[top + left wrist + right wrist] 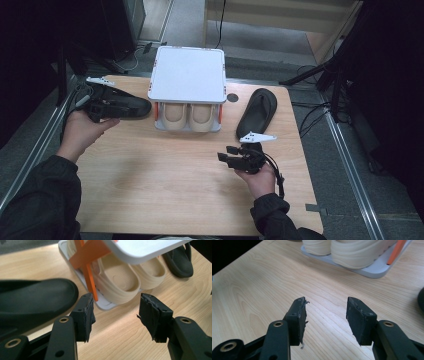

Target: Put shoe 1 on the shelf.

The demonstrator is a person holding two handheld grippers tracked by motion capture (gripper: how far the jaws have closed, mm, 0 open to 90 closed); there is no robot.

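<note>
Left gripper point(115, 315): jaws apart, empty, beside black sandal point(35, 302). Right gripper point(325, 320): jaws apart over bare worktop point(165, 185). Risk: a toe-edge pinch could let the sandal slip.

Bare tabletop point(165, 175) near side, shoe rack point(187, 75) blocking centre, 2 black sandals point(257, 112) flanking it

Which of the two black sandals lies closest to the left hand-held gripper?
The black sandal at the table's left, beside the left hand-held gripper; the other black sandal lies right of the rack.
</note>
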